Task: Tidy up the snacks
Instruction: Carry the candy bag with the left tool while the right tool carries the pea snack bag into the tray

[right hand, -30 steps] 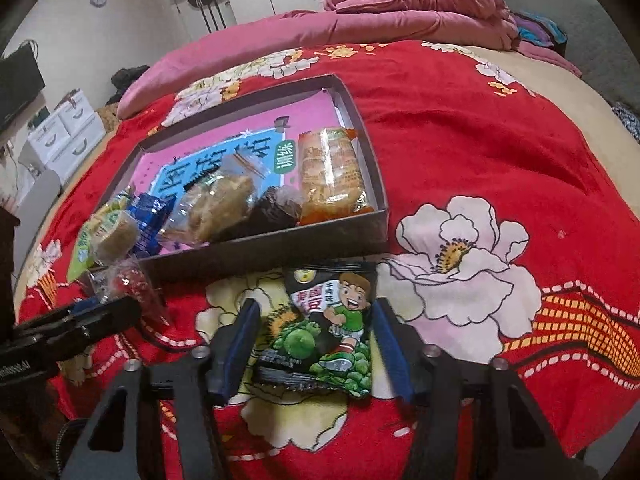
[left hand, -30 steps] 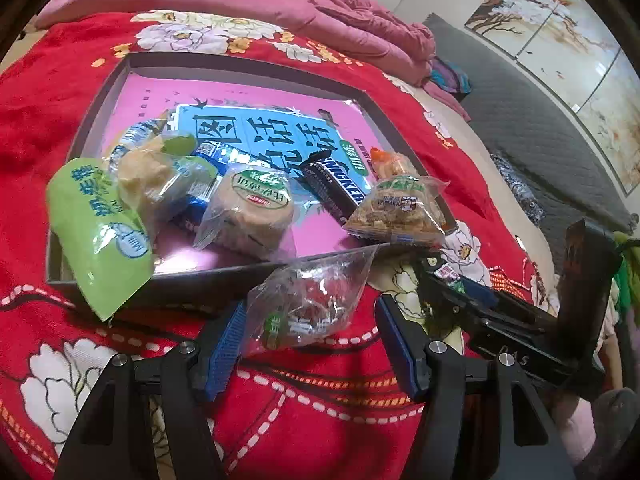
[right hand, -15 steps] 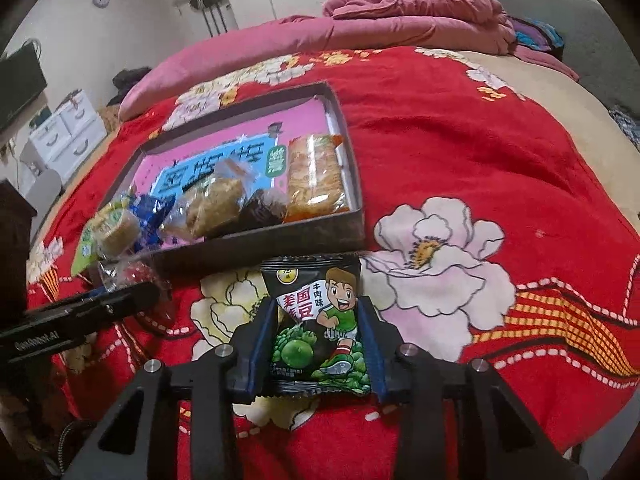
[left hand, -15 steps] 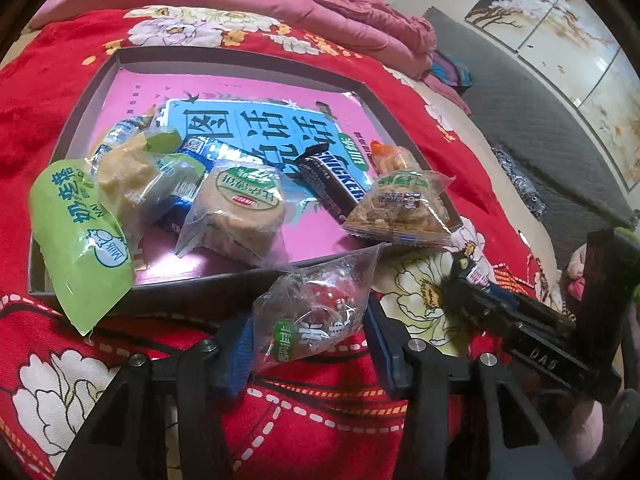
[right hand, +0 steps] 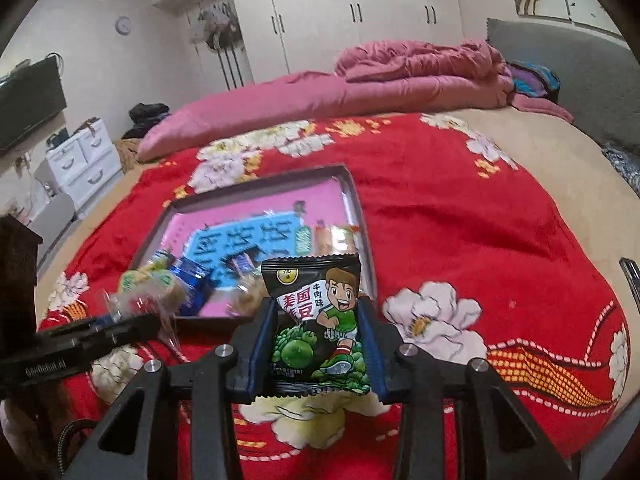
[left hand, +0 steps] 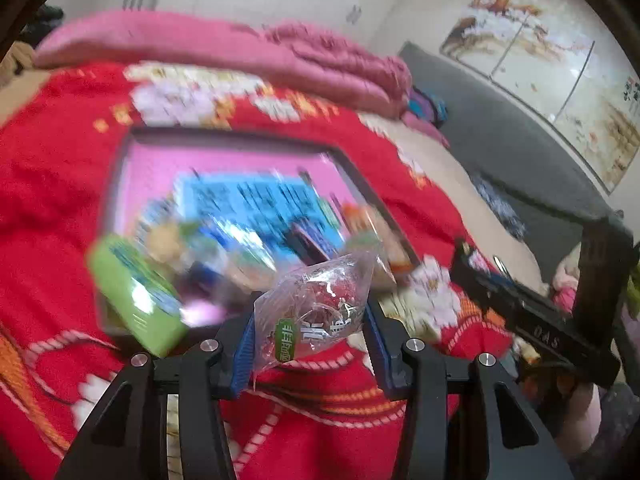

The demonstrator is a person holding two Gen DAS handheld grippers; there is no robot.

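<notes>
While your left gripper [left hand: 310, 330] was a second earlier spread wide around the clear snack packet [left hand: 316, 312] lying on the red bedspread [left hand: 52, 168], its jaws had since been closing and now pinched that packet from both sides, lifted off the cloth. Your right gripper [right hand: 316, 344] did the same: its jaws had closed in from either side of the black pea packet [right hand: 316, 320] and clamped it, the packet standing upright between the blue pads with its cartoon boy facing you. Both views sat higher than before, the bed further below and the room wall now in sight.

From the right wrist, the dark-rimmed tray [right hand: 352, 200] lay at 12 o'clock beyond the pea packet, its pink floor and blue lettered sheet showing, with several wrapped snacks crowded along its near edge. Your left gripper reached in from 9 o'clock there, its clear packet just short of the tray's near corner. From the left wrist, the tray was badly blurred; a green pouch [left hand: 132, 296] hung over its near-left rim at 9 o'clock, and the right gripper's black body crossed at 3 o'clock. A pink quilt [right hand: 400, 80] was heaped along the far side of the bed.
</notes>
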